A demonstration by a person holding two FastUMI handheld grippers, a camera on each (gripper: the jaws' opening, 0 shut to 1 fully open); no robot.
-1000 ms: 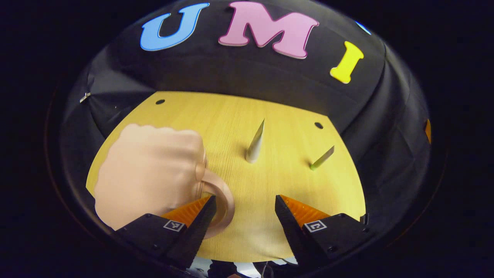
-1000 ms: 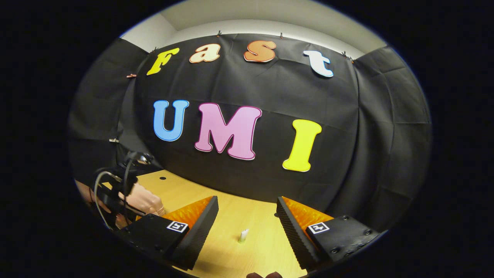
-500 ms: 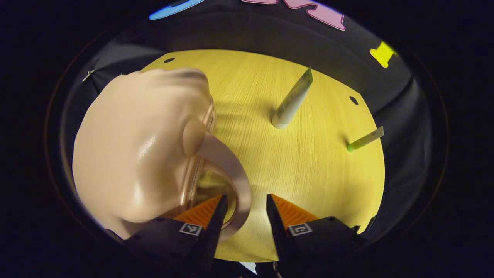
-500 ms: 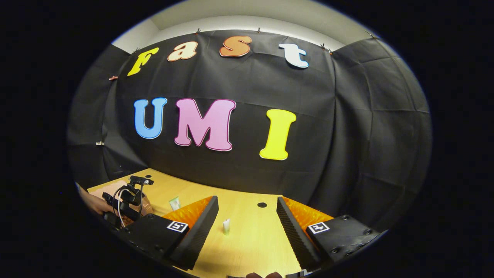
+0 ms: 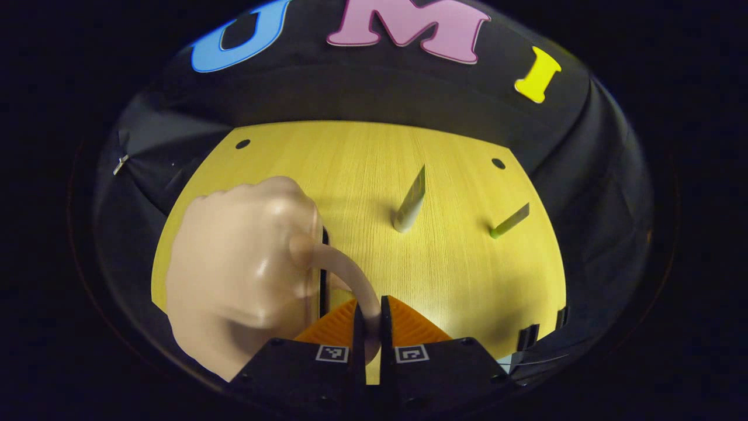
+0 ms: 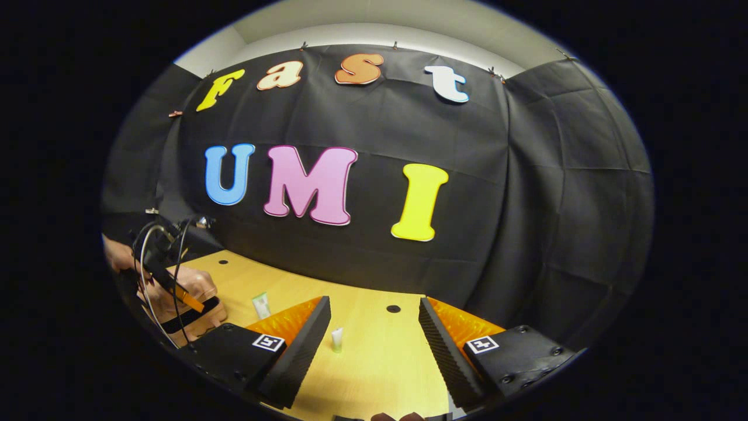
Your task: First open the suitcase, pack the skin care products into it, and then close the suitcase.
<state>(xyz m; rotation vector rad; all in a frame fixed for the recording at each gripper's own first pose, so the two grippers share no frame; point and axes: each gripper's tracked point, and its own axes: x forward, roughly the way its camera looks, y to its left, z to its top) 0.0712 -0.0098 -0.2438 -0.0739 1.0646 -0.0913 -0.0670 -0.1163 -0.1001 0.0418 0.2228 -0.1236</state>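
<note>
In the left gripper view, the left gripper (image 5: 368, 318) has its two fingers pressed together on the curved handle (image 5: 345, 272) of a small, rounded, glossy peach-pink suitcase (image 5: 239, 275), which sits near the left edge of the yellow wooden tabletop (image 5: 456, 280). A dark gap shows along the suitcase's seam beside the handle. Two skin care tubes stand upright nearer the tabletop's far edge: a pale white tube (image 5: 410, 202) around the middle, and a slim green-capped tube (image 5: 509, 221) toward the right edge. In the right gripper view, the right gripper (image 6: 374, 327) hangs above the tabletop with its fingers spread apart, holding nothing
</note>
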